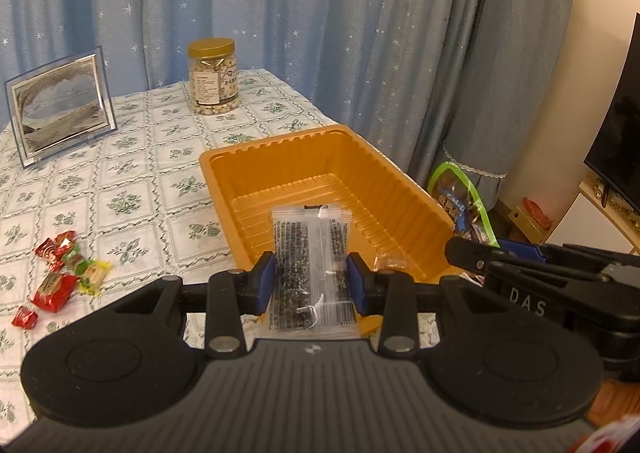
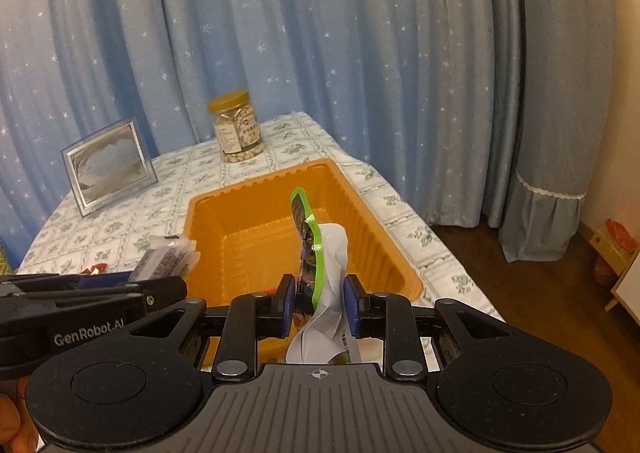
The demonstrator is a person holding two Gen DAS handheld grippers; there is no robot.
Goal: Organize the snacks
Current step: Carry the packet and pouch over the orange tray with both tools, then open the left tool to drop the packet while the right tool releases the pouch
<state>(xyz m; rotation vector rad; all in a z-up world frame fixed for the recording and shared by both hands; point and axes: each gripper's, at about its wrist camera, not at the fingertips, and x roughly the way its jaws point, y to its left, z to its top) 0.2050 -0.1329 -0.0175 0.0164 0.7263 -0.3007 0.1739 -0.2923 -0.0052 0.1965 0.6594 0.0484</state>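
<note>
An orange plastic tray [image 1: 404, 189] sits on the flowered tablecloth; it also shows in the right wrist view [image 2: 372, 229]. My left gripper [image 1: 311, 285] is shut on a clear snack packet with black print [image 1: 309, 253], held at the tray's near edge. My right gripper [image 2: 319, 307] is shut on a green-edged snack bag [image 2: 320, 253], held upright over the tray's near side. The green-edged bag [image 1: 460, 197] shows right of the tray in the left wrist view. The clear packet [image 2: 168, 257] shows left of the tray in the right wrist view.
Several red and yellow wrapped candies [image 1: 60, 277] lie on the table at the left. A jar of nuts with a gold lid [image 1: 212, 77] and a picture frame [image 1: 60, 105] stand at the back. The table's right edge drops to a wooden floor [image 2: 540, 301].
</note>
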